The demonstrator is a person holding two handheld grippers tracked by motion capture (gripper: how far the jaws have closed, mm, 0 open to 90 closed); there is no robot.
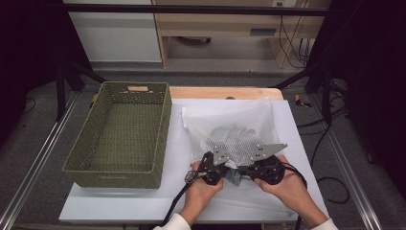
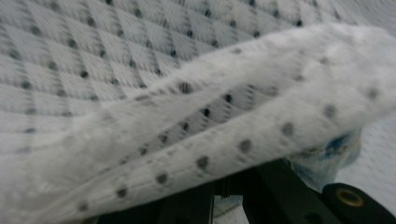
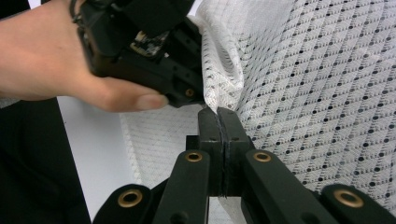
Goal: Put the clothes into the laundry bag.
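Pinching a fold of white mesh, the right tool (image 3: 219, 111) has its two black jaws pressed flat together on the edge of the mesh bag (image 3: 317, 93), the cloth caught at their tips. Just beside it, the left tool (image 3: 187, 88) meets the same gathered fold from the other side, a hand (image 3: 51, 56) wrapped around its body; in the left gripper view a fold of the dotted mesh (image 2: 196, 135) drapes over its jaws and hides their tips, so the grip shows only as cloth bunched right at the closed jaws. From above, the left tool (image 1: 214, 168) and right tool (image 1: 261, 165) sit close together at the near edge of the bag (image 1: 230, 129), which lies spread on a white sheet (image 1: 143, 201) over the bench (image 1: 215, 92), its middle heaped up. An olive woven basket (image 1: 119, 167) stands to the left of the bag, apart from it.
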